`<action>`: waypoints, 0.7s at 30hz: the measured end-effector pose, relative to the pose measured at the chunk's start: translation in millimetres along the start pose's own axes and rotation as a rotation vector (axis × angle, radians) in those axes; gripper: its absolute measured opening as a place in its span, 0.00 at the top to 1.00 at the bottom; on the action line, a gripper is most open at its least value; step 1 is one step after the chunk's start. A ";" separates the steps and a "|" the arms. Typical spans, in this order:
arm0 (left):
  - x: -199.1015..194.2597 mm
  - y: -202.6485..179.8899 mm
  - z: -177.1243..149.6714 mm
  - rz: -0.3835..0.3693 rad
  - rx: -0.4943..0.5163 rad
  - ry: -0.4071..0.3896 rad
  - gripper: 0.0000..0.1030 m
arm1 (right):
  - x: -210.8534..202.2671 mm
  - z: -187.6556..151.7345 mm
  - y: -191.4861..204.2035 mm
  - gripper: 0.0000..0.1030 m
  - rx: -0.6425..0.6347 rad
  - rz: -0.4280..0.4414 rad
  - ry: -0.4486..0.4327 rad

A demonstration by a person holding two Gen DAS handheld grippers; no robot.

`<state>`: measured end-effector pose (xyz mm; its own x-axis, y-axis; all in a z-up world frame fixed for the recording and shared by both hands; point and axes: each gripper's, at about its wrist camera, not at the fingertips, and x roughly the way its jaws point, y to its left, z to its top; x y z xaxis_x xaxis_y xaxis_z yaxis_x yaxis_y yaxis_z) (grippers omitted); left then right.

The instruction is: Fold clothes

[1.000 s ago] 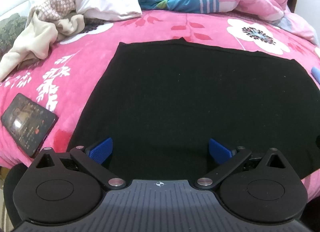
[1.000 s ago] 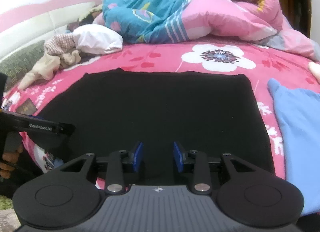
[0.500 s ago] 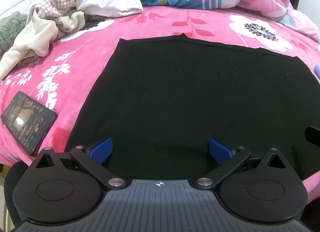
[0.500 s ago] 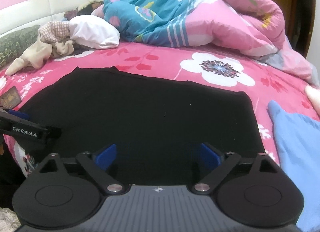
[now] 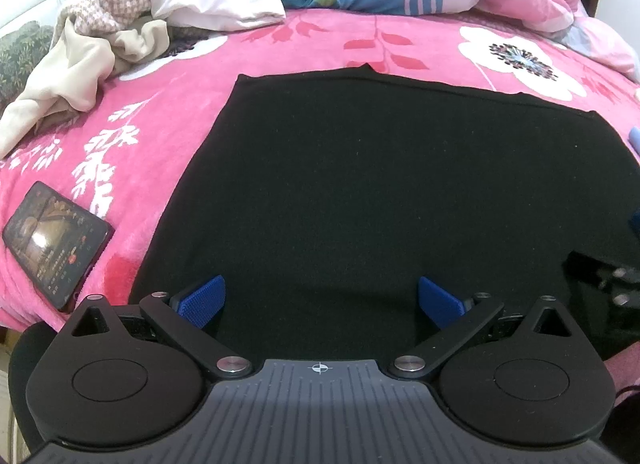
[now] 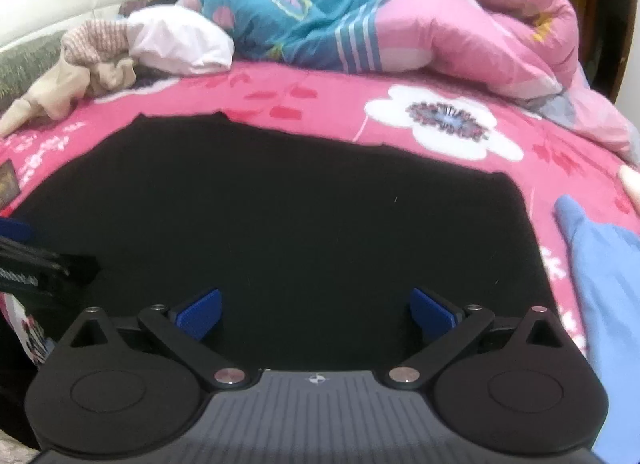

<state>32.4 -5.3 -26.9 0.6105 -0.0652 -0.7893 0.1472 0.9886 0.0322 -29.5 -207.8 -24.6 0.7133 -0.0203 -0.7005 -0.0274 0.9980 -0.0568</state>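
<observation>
A black garment [image 5: 380, 192] lies flat on the pink flowered bedspread [image 5: 160, 112], folded into a wide rectangle. My left gripper [image 5: 320, 300] hovers over its near edge with blue pads [image 5: 202, 300] spread wide and only the flat cloth beneath them. From the right wrist view the same black garment [image 6: 288, 224] fills the middle. My right gripper [image 6: 316, 310] is over its near right part, jaws opening, with no cloth pinched between the pads. The left gripper's body [image 6: 36, 268] shows at the left edge.
A phone [image 5: 56, 240] lies on the bedspread left of the garment. A pile of beige and checked clothes [image 5: 92, 48] and a rumpled blue-pink quilt [image 6: 380, 12] sit at the back. A light blue garment [image 6: 604, 276] lies to the right.
My right gripper's jaws went from nearly closed to wide apart, and it moved closer over the black garment. The left gripper kept still; the right tool's edge has come into its view.
</observation>
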 end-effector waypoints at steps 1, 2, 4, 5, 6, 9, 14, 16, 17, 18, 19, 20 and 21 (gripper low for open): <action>0.2 0.2 0.1 -0.001 -0.002 0.002 0.00 | 3.2 -2.0 0.4 0.00 0.001 -0.005 0.007; 0.4 0.4 0.1 -0.002 -0.005 0.004 0.00 | 3.7 -3.6 0.8 0.00 0.004 -0.006 0.000; 0.9 2.4 0.5 -0.008 -0.021 0.013 0.00 | 3.6 -4.9 0.8 0.00 0.003 -0.007 -0.006; 1.6 4.2 0.8 -0.015 -0.033 0.019 0.00 | 3.7 -5.3 0.2 0.00 0.004 -0.006 -0.006; 2.3 6.0 1.1 -0.021 -0.045 0.025 0.00 | 3.8 -5.6 -0.3 0.00 0.006 -0.004 -0.007; 4.2 10.7 2.1 -0.045 -0.068 0.039 0.00 | 3.8 -6.5 -1.9 0.00 0.015 0.001 -0.007; 5.2 14.4 1.5 -0.066 -0.085 0.039 0.00 | 4.3 -6.7 -2.5 0.00 0.020 0.005 -0.008; 5.4 14.8 1.1 -0.072 -0.084 0.036 0.00 | 4.5 -6.5 -3.1 0.00 0.024 0.009 -0.005; 5.5 15.5 1.0 -0.076 -0.085 0.034 0.00 | 4.6 -6.5 -3.2 0.00 0.026 0.010 -0.004; 5.5 16.4 0.6 -0.082 -0.087 0.031 0.00 | 4.7 -6.2 -3.1 0.00 0.026 0.010 -0.002; 5.4 17.2 0.1 -0.087 -0.087 0.028 0.00 | 4.7 -5.8 -3.0 0.00 0.027 0.010 -0.001; 5.1 17.9 -0.5 -0.092 -0.085 0.022 0.00 | 4.8 -5.6 -2.8 0.00 0.027 0.010 0.001; 4.8 18.1 -1.2 -0.095 -0.081 0.016 0.00 | 4.7 -5.6 -2.7 0.00 0.027 0.009 0.001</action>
<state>37.1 12.4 -30.8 0.5843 -0.1572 -0.7962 0.1400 0.9859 -0.0919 -29.9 -210.8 -31.7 0.7124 -0.0115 -0.7017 -0.0145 0.9994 -0.0311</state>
